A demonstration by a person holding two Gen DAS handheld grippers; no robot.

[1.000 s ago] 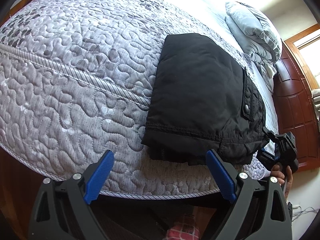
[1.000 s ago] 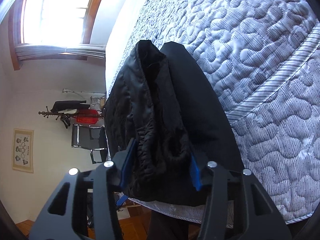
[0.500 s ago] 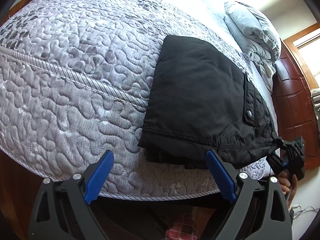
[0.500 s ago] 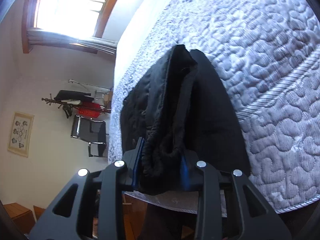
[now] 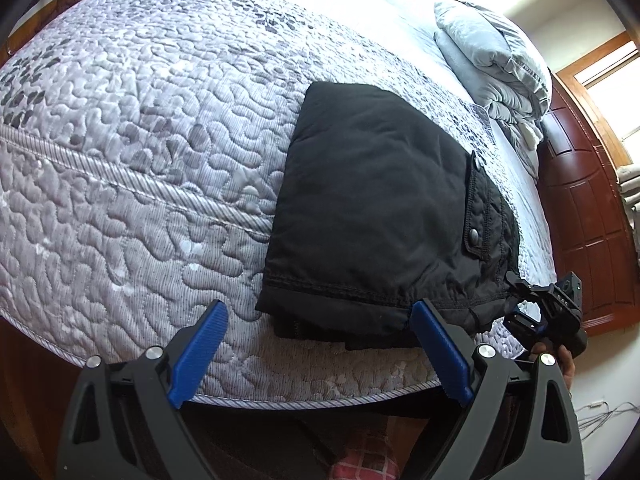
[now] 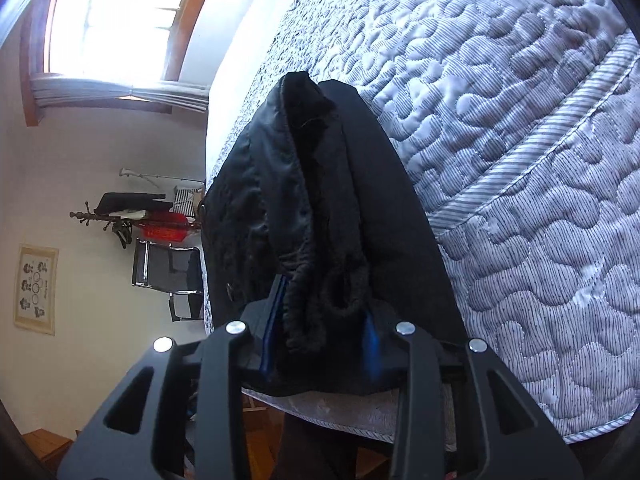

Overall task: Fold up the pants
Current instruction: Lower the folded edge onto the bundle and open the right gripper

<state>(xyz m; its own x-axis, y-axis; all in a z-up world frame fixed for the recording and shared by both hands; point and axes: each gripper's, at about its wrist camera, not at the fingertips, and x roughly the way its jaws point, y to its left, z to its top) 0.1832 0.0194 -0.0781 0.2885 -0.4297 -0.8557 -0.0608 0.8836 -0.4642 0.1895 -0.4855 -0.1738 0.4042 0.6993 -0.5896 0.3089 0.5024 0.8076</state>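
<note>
We hold the left tool, its black frame tipped with blue ribbed pads, just above the near edge of a bed covered in a grey-and-white quilted bedspread; its jaws are spread wide with nothing between them, and the right-hand pad sits just in front of the fabric's near hem, though we cannot tell whether it touches.

The black padded pants, folded into a compact rectangle, lie on the bedspread near the foot of the bed, their stitched hem facing us and a snap-buttoned pocket flap along the right side; the near right corner of the bundle hangs towards the mattress edge.

At that corner, our right tool has the bunched black layers between its blue pads; seen from its own camera, the pads press against either side of the thick roll of cloth, while the jaws are easing apart at this moment; from the left camera the same tool shows at the lower right, with the hand gripping its handle just below.

A folded pale grey duvet rests at the far end of the bed beside a dark red wooden headboard; a sunlit window with a wooden frame shows beyond.
</note>
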